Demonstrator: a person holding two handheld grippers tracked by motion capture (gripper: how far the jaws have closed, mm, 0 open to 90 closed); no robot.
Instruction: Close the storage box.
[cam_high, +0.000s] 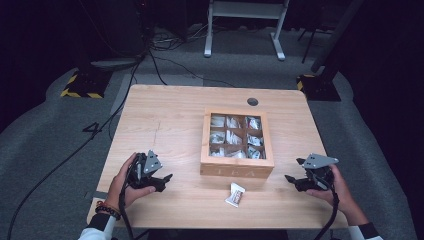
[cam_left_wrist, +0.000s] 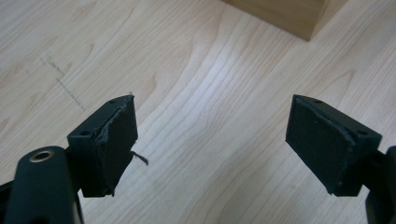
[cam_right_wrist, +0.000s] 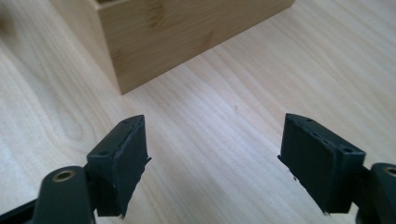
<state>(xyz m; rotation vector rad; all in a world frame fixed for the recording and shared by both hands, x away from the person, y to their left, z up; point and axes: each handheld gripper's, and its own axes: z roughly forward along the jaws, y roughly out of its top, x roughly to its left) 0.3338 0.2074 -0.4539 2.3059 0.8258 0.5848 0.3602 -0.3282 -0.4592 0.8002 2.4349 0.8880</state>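
Observation:
A wooden box (cam_high: 237, 168) with nine compartments of white sachets stands right of the table's middle. One small white sachet (cam_high: 235, 194) lies on the table just in front of the box. My left gripper (cam_high: 159, 181) rests low over the table's front left, held in a hand, jaws wide apart with nothing between them. In the left gripper view the jaws frame bare wood, and a corner of the box (cam_left_wrist: 289, 16) shows at the top. My right gripper (cam_high: 296, 180) sits at the front right, open and empty. The right gripper view has the box's corner (cam_right_wrist: 159, 37) close ahead.
The light wooden table (cam_high: 175, 125) has a round cable hole (cam_high: 252, 101) near its far edge. Cables trail from both grippers off the front edge. Beyond the table are grey floor, cables, a white frame (cam_high: 245, 25) and yellow-black striped stand bases (cam_high: 82, 85).

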